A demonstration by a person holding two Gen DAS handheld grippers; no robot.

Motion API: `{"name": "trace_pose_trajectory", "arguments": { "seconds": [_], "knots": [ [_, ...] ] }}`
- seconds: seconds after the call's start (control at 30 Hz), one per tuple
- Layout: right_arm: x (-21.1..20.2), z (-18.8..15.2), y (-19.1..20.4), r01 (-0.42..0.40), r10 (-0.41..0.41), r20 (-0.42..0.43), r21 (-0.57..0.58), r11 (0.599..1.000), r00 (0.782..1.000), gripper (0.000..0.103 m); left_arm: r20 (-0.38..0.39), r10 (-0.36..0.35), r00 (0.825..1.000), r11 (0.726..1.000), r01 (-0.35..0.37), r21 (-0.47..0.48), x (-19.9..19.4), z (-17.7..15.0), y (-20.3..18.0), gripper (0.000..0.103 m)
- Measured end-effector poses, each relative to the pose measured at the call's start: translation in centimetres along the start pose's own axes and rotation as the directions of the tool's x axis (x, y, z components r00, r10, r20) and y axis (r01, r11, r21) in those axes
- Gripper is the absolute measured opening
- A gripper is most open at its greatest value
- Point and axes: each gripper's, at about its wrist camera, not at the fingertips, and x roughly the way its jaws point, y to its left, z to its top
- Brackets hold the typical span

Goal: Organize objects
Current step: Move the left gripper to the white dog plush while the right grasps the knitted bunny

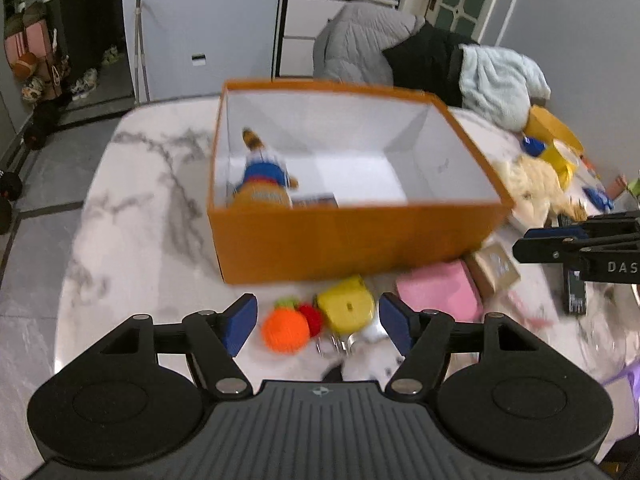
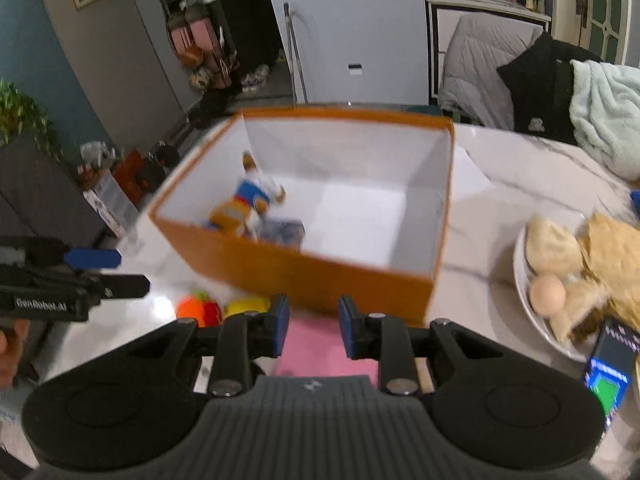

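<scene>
An open orange box [image 1: 344, 240] [image 2: 320, 276] stands on the marble table. A plush doll in blue and white [image 1: 264, 176] [image 2: 248, 200] and a small printed pack [image 1: 314, 201] lie inside it. My left gripper [image 1: 318, 322] is open, low over an orange knitted ball [image 1: 286, 332] and a yellow pouch [image 1: 348, 308] in front of the box. My right gripper [image 2: 314, 326] is open, its jaws partly apart above a pink flat pack [image 2: 320, 344] [image 1: 440, 292].
A tan small box [image 1: 496, 266] lies beside the pink pack. A white plate [image 2: 524, 296] with a cream plush and an egg [image 2: 546, 294] sits right. A dark card box [image 2: 610, 380] lies near it. Coats hang on chairs behind the table.
</scene>
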Motion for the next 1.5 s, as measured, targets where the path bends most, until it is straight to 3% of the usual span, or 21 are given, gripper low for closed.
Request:
{"name": "trace_pose_trajectory", "arguments": {
  "seconds": [0.2, 0.3, 0.43, 0.73, 0.97, 1.17, 1.33, 1.5],
  "knots": [
    [-0.8, -3.2, -0.1, 0.037, -0.039, -0.026, -0.048, 0.998, 0.999, 0.035, -0.081, -0.055, 0.995, 0.998, 0.051, -0.049, 1.7, -2.9, -1.1, 0.079],
    [-1.2, -4.0, -0.1, 0.04, -0.041, -0.026, -0.062, 0.997, 0.999, 0.036, -0.073, -0.085, 0.994, 0.995, 0.08, -0.068, 1.6, -3.5, -1.7, 0.08],
    [-0.4, -5.1, -0.4, 0.063, -0.068, -0.055, -0.084, 0.994, 0.996, 0.038, -0.059, -0.069, 0.996, 0.996, 0.065, -0.054, 1.4, -4.4, -2.4, 0.083],
    [2.5, -6.3, -2.0, 0.126, -0.139, -0.15, -0.092, 0.988, 0.979, 0.044, -0.115, -0.065, 0.991, 0.997, 0.058, -0.057, 3.1, -6.2, -3.1, 0.085],
    [2.6, -6.4, -2.7, 0.1, -0.104, -0.177, -0.028, 0.995, 0.979, 0.057, -0.128, -0.103, 0.986, 0.989, 0.089, -0.115, 4.0, -6.4, -3.4, 0.087],
    [3.3, -6.9, -2.6, 0.07, -0.069, -0.207, -0.002, 0.998, 0.976, 0.069, -0.124, -0.083, 0.989, 0.99, 0.068, -0.122, 4.7, -6.5, -3.8, 0.092],
    [4.0, -7.4, -2.1, 0.047, -0.047, -0.239, -0.008, 0.999, 0.97, 0.071, -0.122, -0.086, 0.989, 0.991, 0.072, -0.115, 5.2, -6.5, -3.6, 0.094],
    [5.3, -8.3, -1.3, 0.051, -0.07, -0.303, -0.07, 0.996, 0.95, 0.071, -0.125, -0.099, 0.987, 0.993, 0.09, -0.074, 5.8, -6.7, -3.5, 0.096]
  ]
}}
